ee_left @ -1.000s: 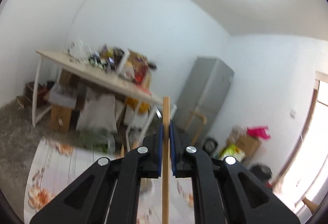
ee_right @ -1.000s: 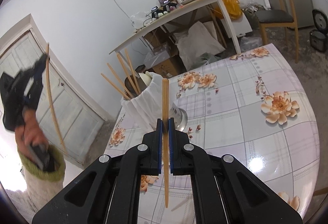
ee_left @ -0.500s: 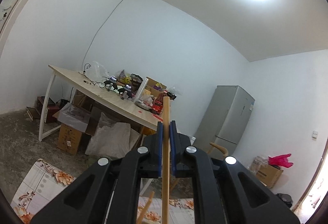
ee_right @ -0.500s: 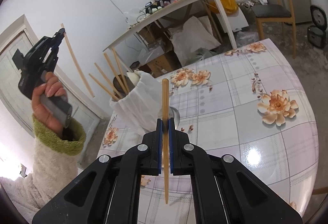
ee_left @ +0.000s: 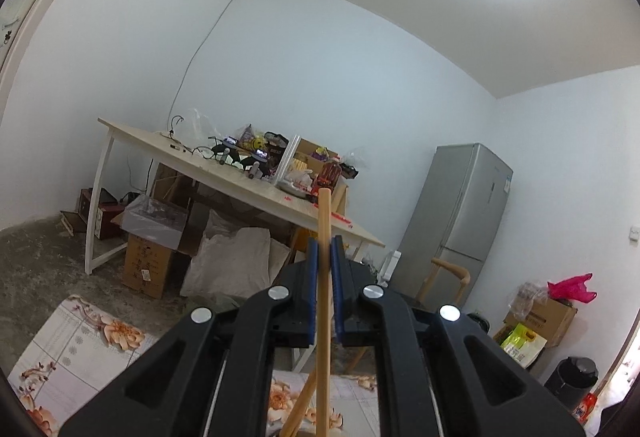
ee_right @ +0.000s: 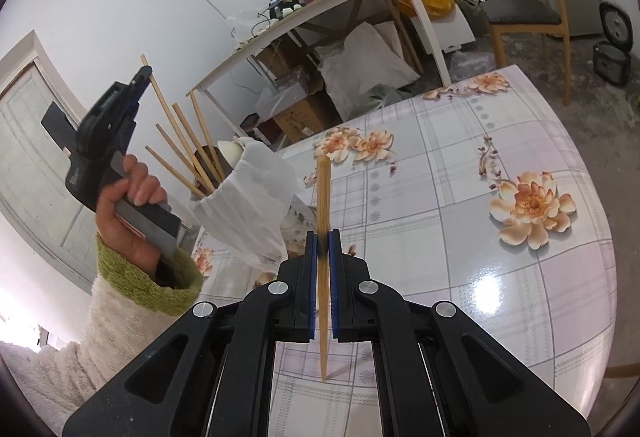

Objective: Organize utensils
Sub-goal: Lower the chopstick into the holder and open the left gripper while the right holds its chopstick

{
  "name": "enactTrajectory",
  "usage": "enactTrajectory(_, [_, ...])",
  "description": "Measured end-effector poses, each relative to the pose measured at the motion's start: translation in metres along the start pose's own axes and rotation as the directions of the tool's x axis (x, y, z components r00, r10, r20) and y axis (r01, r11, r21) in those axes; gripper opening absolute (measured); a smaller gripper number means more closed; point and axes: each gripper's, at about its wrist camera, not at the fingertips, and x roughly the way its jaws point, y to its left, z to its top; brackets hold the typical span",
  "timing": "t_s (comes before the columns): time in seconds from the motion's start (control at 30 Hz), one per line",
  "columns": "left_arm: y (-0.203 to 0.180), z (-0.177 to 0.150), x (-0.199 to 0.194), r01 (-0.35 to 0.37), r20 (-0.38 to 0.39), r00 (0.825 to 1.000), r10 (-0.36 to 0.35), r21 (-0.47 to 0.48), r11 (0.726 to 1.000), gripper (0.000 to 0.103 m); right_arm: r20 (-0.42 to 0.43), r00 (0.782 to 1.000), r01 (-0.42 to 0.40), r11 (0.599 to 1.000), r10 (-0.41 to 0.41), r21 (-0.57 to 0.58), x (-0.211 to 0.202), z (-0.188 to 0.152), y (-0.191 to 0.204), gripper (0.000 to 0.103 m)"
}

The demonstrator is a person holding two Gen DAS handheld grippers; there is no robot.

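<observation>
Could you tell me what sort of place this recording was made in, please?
Probably a lived-in home room used as kitchen and storage: a tall silver fridge in the corner, a glossy floral-patterned tabletop with a wooden chair behind it, and a cluttered pale wooden trestle table with cardboard boxes underneath.

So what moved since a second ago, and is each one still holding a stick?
The left hand-held gripper swung up and toward the white holder, carrying its chopstick over the sticks standing there. Its camera tipped up from the flowered table to the far wall. The right hand-held gripper barely moved. Both stay shut, each on one chopstick; nothing was let go.
</observation>
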Motion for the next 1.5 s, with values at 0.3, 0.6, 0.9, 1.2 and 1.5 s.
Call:
enactTrajectory(0.3, [0.002,-0.016,-0.01,0.006,-0.059,0.998,-0.006,0.008,1.0,0.006,0.005,1.0,-0.009,1.0,0.009,-0.003,-0.001,0.001,-0.001,0.004])
enactTrajectory(0.6, [0.003,-0.035,-0.033,0.027,-0.227,0.974,-0.017,0.042,0.999,0.006,0.029,0.999,-0.037,0.999,0.038,-0.009,-0.01,0.0,0.003,0.004])
enactTrajectory(0.9, [-0.007,-0.034,-0.07,0.059,-0.266,0.963,-0.032,0.093,0.994,0.06,0.071,0.996,-0.049,0.998,0.051,-0.027,-0.027,0.002,0.012,0.004])
enactTrajectory(1.2, [0.003,-0.021,-0.117,0.029,-0.239,0.971,0.0,0.118,0.993,0.08,0.206,0.972,-0.087,0.989,0.111,-0.122,-0.064,0.049,0.043,0.004])
enactTrajectory(1.5, [0.047,-0.042,-0.156,-0.088,-0.331,0.935,0.13,0.14,0.986,0.089,0.306,0.924,-0.149,0.954,0.228,-0.261,-0.071,0.108,0.105,0.004])
